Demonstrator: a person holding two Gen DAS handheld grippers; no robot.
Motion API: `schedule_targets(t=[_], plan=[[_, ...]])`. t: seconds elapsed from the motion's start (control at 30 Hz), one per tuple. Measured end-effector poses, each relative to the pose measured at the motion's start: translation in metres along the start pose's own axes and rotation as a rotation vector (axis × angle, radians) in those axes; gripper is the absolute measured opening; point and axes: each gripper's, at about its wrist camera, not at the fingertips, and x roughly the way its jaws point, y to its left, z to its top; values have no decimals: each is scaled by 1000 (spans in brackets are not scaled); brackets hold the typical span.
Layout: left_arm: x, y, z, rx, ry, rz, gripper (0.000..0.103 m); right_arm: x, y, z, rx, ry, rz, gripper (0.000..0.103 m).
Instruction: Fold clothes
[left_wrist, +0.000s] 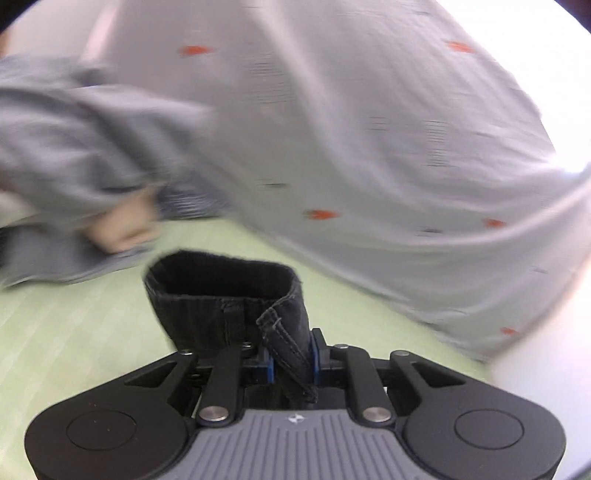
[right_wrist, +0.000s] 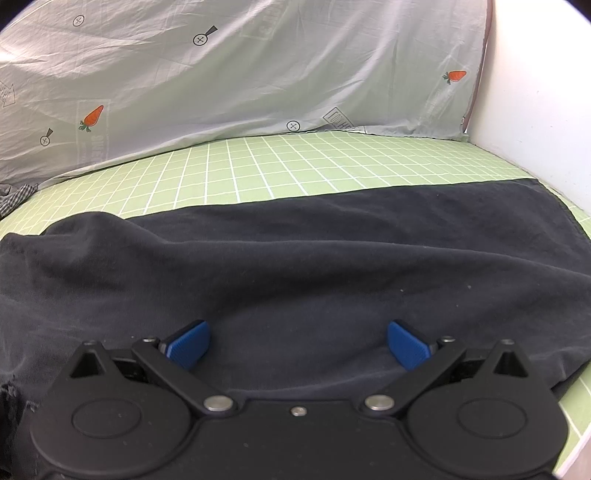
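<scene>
The left gripper (left_wrist: 291, 363) is clenching a stitched hem of the dark garment (left_wrist: 225, 299), its blue pads (left_wrist: 271, 365) pressing on the fold from both sides, and the pinched cloth is standing up in a short open loop in front of the jaws. Below that loop the pale green bed sheet (left_wrist: 85, 325) is showing, so the held part is hanging clear of the surface here. The left wrist view is smeared by motion. Behind the loop a person's hand (left_wrist: 123, 225) in a grey sleeve (left_wrist: 81, 136) is reaching in from the left, and a light grey cover with small red prints (left_wrist: 369, 129) is filling the upper part of the view.

The right gripper (right_wrist: 298, 341) is standing released, its two blue pads (right_wrist: 188, 345) spread wide apart with nothing pinched between them, hovering just over the dark garment (right_wrist: 295, 266). In this view the garment is lying spread across the green checked sheet (right_wrist: 280, 166), rumpled and raised toward the left, flatter toward the right where its edge is running straight. Beyond it the carrot-print cover (right_wrist: 221, 85) is sloping up at the back, a white wall (right_wrist: 535, 92) is rising on the right, and a scrap of checked cloth (right_wrist: 14, 195) is peeking in at the far left
</scene>
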Motion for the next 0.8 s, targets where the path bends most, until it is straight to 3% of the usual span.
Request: schedule_targets(t=[0.17,0.33,0.53,0.8], plan=[[47,-40,-15,40,112,-211,19,1,3,1,3,0,-3,103],[102,-61,-56,3,275,-315,22,1,2,1,4,0,-2,103],[158,-57,-99,-110,455,-288,22,1,2,2,3,1,1,103],[190,-51,-120,-174,534,-254,25,1,2,2,3,1,4,103]])
